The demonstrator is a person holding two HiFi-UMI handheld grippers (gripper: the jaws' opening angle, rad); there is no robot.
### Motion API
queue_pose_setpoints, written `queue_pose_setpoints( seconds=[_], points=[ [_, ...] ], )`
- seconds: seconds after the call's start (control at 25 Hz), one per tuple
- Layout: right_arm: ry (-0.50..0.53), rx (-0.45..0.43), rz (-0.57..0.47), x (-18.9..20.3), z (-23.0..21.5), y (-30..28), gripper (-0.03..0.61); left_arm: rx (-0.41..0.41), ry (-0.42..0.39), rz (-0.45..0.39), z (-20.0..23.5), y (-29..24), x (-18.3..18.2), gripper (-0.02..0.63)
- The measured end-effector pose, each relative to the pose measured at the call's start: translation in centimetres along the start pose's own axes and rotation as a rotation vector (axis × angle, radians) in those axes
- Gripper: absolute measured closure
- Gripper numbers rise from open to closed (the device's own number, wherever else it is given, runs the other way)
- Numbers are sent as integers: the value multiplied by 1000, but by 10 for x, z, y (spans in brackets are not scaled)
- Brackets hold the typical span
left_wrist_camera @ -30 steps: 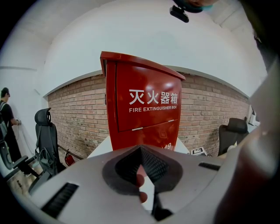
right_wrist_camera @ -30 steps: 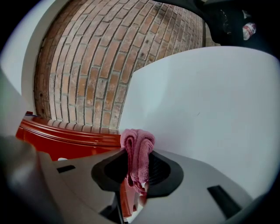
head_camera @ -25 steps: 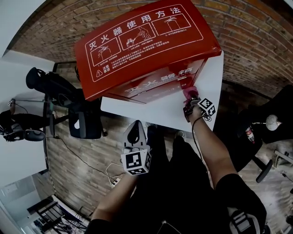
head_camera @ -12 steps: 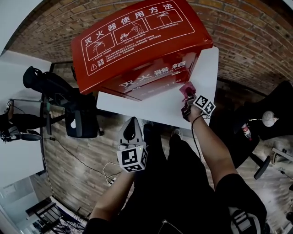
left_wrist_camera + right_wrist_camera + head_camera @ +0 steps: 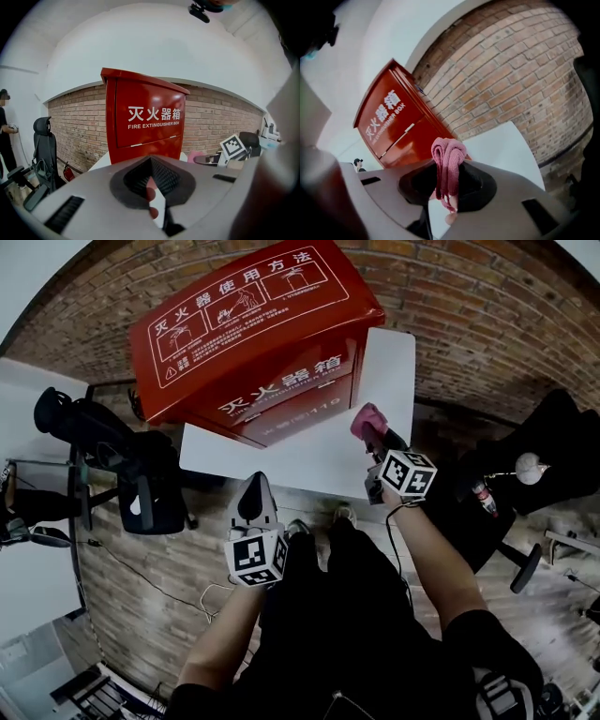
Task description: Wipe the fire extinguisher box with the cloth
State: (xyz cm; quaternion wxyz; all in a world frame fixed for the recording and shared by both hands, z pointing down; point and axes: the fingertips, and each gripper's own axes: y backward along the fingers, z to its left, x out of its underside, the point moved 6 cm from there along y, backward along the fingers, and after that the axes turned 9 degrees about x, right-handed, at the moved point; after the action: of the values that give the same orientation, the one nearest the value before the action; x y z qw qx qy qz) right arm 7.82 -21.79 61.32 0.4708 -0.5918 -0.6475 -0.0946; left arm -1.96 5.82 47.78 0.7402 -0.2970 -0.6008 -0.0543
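Note:
The red fire extinguisher box point(image 5: 253, 334) stands on a white table point(image 5: 309, 451), with white instructions on its top. My right gripper point(image 5: 373, 432) is shut on a bunched pink cloth point(image 5: 367, 418). It hovers over the table just right of the box's front, and the cloth is clear of the box. In the right gripper view the cloth point(image 5: 448, 159) sticks up between the jaws of the right gripper point(image 5: 447, 185), and the box point(image 5: 393, 126) lies to the left. My left gripper point(image 5: 251, 491) is shut and empty near the table's near edge. In the left gripper view the left gripper point(image 5: 151, 185) faces the box front point(image 5: 145, 126).
A black office chair point(image 5: 141, 474) stands left of the table, and another dark chair point(image 5: 544, 451) is on the right. A brick wall point(image 5: 487, 315) runs behind the box. A person point(image 5: 5, 131) stands far left beside a chair point(image 5: 42, 140).
My right gripper has drawn the cloth back off the box's lower front, towards me and over the table. The left gripper has drifted slightly left.

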Motion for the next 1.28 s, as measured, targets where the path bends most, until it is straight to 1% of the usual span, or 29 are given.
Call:
queue_pose_setpoints(
  seconds=[0.2,0.28,0.4,0.56,0.88,1.08,1.28],
  points=[
    [207,-29,-71,-30,57,60,476,74,-9,-40,-10,9,-18,586],
    [268,-42,-107,-39,84,82,476,107,-25,-64,-11,17,-27,586],
    [332,-56,-153,-41,128,113,476,142,-61,-97,-6,40,-37,586],
    [360,-55,-178,-30,173,144,476,180,-75,-137,6,74,-42,586],
    [438,-20,-253,7,242,203,476,236,-100,-201,32,142,-44,586],
    [466,-3,-293,28,261,233,476,263,-108,-216,34,167,-35,586],
    [505,-15,-302,46,266,249,476,247,-100,-216,27,180,-24,586]
  ],
)
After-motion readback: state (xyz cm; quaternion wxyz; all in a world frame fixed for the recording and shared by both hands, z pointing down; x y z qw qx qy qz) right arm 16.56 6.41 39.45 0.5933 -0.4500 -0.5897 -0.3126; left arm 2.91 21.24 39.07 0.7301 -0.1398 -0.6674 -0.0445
